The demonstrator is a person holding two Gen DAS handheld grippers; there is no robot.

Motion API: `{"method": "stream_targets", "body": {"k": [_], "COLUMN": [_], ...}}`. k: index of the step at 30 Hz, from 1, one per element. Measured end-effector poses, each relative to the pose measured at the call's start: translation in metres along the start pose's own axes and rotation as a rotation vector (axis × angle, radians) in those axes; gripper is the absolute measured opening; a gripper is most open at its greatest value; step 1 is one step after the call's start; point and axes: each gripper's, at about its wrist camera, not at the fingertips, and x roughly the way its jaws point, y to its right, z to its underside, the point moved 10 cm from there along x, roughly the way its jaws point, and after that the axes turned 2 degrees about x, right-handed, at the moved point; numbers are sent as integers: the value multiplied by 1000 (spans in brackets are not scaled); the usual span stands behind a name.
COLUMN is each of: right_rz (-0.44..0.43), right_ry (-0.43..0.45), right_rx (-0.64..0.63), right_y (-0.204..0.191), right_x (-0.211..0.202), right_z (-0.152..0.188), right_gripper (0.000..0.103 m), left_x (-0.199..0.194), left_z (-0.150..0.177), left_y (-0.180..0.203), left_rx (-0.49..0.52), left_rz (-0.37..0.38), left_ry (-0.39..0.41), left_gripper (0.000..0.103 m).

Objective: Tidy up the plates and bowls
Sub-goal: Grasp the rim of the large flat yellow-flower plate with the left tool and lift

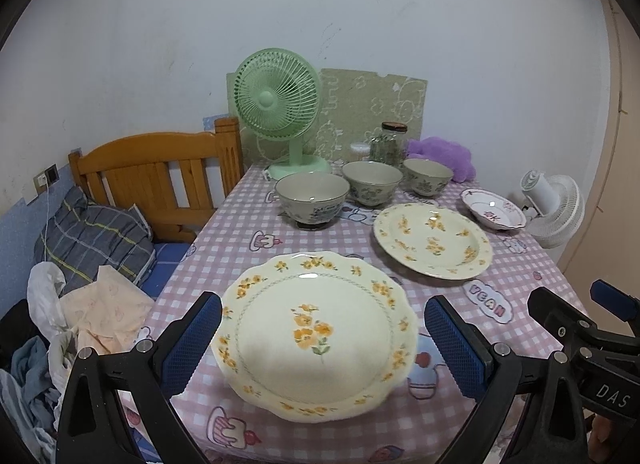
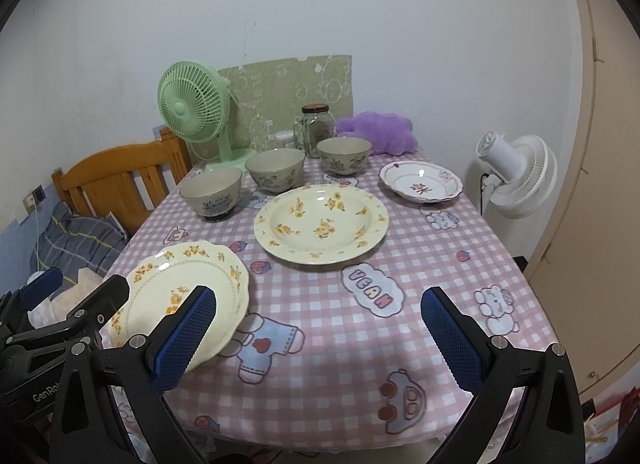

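Spread across the checked worktop (image 2: 440, 256), the crockery is seen unsorted; nothing has been stacked. Two yellow-flowered plates are laid apart: the deep plate (image 2: 321, 223) near the centre, the scalloped plate (image 1: 316, 334) at the near left edge. A pink-patterned dish (image 2: 421, 185) lies far right. Three bowls (image 2: 274, 169) stand separately in a row behind. The left gripper (image 1: 322, 348) and right gripper (image 2: 318, 338) are held with fingers spread, nothing gripped. All grouping is judged outstanding.

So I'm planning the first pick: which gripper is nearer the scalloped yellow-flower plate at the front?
Left. The left gripper has its open jaws either side of the scalloped plate; the right gripper hangs open over bare tablecloth beside it.
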Motion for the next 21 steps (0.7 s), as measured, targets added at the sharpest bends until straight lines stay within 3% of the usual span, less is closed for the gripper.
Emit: {"method": "stream_targets", "body": {"k": [4, 12, 21], "right_rz": [-13, -35, -14], "right_ry": [-27, -116, -228], "right_rx": [2, 14, 16], "right_y": [-15, -51, -84], "right_x": [19, 67, 119], "right_z": [-3, -4, 14], "right_gripper": [103, 98, 94], "left_x": [16, 61, 110], "left_z": [-1, -3, 23], "left_y": [-10, -45, -70], "left_rx": [0, 3, 24], "left_rz": [15, 3, 16], "left_ry": [-27, -113, -249], "left_gripper": [94, 91, 83]}}
